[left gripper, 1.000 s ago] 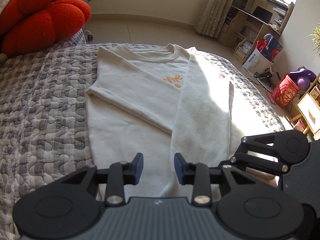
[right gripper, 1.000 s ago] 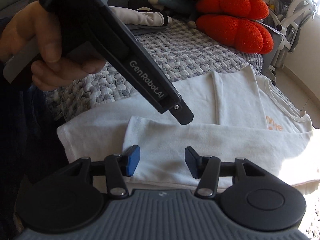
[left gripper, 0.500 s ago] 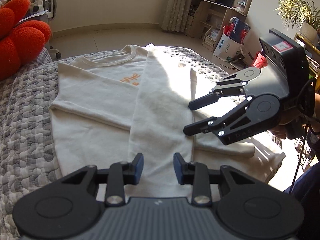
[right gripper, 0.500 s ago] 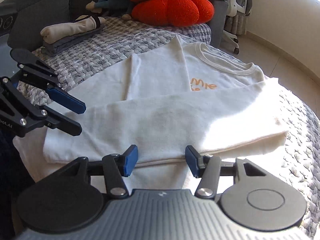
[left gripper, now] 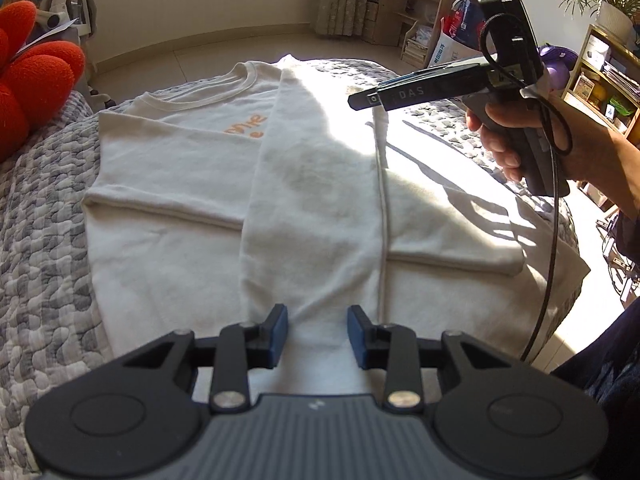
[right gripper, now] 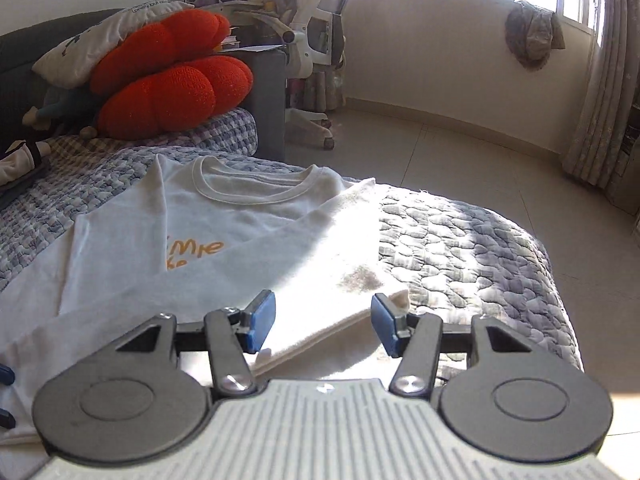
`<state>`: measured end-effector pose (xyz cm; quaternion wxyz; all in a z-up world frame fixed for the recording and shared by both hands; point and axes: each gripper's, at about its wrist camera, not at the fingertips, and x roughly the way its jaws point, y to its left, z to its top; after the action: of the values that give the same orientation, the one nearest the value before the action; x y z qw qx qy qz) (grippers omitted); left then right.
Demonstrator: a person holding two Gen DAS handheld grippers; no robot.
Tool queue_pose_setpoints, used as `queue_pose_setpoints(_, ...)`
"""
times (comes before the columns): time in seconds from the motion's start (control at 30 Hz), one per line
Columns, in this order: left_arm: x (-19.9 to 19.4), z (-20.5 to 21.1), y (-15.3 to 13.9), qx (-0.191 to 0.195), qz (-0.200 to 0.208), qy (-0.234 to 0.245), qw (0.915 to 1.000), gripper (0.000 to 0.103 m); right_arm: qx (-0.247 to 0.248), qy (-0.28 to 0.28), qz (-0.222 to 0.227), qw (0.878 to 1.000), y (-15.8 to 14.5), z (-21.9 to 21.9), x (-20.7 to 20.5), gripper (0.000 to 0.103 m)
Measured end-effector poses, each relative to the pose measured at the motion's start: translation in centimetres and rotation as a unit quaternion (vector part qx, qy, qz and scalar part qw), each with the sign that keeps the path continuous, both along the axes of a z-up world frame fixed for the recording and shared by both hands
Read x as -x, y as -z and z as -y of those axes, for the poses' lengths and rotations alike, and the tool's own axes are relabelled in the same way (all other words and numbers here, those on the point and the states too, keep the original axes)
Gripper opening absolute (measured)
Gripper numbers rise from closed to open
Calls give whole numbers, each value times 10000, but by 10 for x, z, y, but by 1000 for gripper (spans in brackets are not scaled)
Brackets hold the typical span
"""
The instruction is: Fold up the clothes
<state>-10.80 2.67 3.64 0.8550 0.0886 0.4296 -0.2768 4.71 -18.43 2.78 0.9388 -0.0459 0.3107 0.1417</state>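
A white sweatshirt (left gripper: 168, 184) with an orange print (left gripper: 248, 130) lies flat on the grey quilted bed cover (left gripper: 40, 240). One side of it is folded in as a long panel (left gripper: 316, 208) down the middle. My left gripper (left gripper: 318, 336) hovers open over the hem end of that panel with nothing between its pads. My right gripper (left gripper: 372, 100), held by a hand (left gripper: 520, 140), hangs edge-on above the shirt's right side. In the right wrist view my right gripper (right gripper: 323, 322) stands open just above the folded edge of the sweatshirt (right gripper: 240, 240), holding nothing.
Red cushions (right gripper: 168, 80) and a white pillow (right gripper: 100, 36) sit at the head of the bed, with folded clothes (right gripper: 16, 164) at the left edge. An office chair (right gripper: 312, 40) stands beyond. Shelves and bags (left gripper: 448, 40) line the far wall, and the bed's edge (right gripper: 560, 280) drops to tiled floor.
My right gripper has swung from the hem side round to the shirt's right side, lifting and rolling onto its edge. My left gripper has shifted a little and rolled, staying over the hem end.
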Motion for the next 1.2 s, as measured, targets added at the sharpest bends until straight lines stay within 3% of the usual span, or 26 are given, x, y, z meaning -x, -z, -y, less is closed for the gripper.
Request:
queue_pose_setpoints(0.1, -1, -1, 0, 18, -24, 0, 10000, 34, -137, 178, -226, 9995, 11, 16, -17, 57)
queue_pose_setpoints(0.13, -1, -1, 0, 20, -26, 2, 10000, 34, -85, 357, -245, 9990, 13, 21, -22, 61)
queue_pose_setpoints(0.17, -2, -1, 0, 20, -26, 1, 10000, 34, -32, 710, -246, 9972, 14, 28, -25, 73)
queue_pose_setpoints(0.27, -1, -1, 0, 4, -18, 9, 10000, 34, -263, 1349, -261, 9902, 7, 45, -31, 73)
queue_pose_setpoints(0.33, -1, -1, 0, 1, -21, 13, 10000, 34, -7, 1538, -103, 9880, 4, 42, -31, 73)
queue_pose_setpoints(0.4, -2, -1, 0, 4, -21, 9, 10000, 34, 313, 1593, -4, 9867, 4, 37, -32, 72)
queue_pose_setpoints(0.5, 0, -2, -1, 13, -15, -8, 10000, 34, 329, 1529, 10, 9877, 5, 37, -35, 67)
queue_pose_setpoints(0.63, -2, -2, -1, 55, -53, -41, 10000, 34, -56, 1198, 426, 9919, -10, 35, -27, 66)
queue_pose_setpoints(0.67, -2, -2, -1, 59, -54, -42, 10000, 35, -19, 1074, 365, 9935, -8, 31, -28, 65)
queue_pose_setpoints(0.73, -2, -2, -1, 55, -45, -39, 10000, 35, 264, 795, 119, 9964, 3, 21, -31, 46)
queue_pose_setpoints(0.77, -1, -2, -1, 53, -41, -40, 10000, 35, 454, 663, 17, 9968, 12, 16, -33, 29)
queue_pose_setpoints(0.83, -1, -2, -1, 50, -39, -37, 10000, 35, 543, 525, 129, 9971, 16, 12, -32, 16)
queue_pose_setpoints(1.0, -2, -4, -2, 72, -57, -38, 10000, 35, 469, 496, -15, 9977, 10, 13, -34, 11)
queue_pose_setpoints(1.2, -5, -9, -3, 221, -173, -62, 9996, 35, 82, 937, -303, 9951, 11, 20, -38, 10)
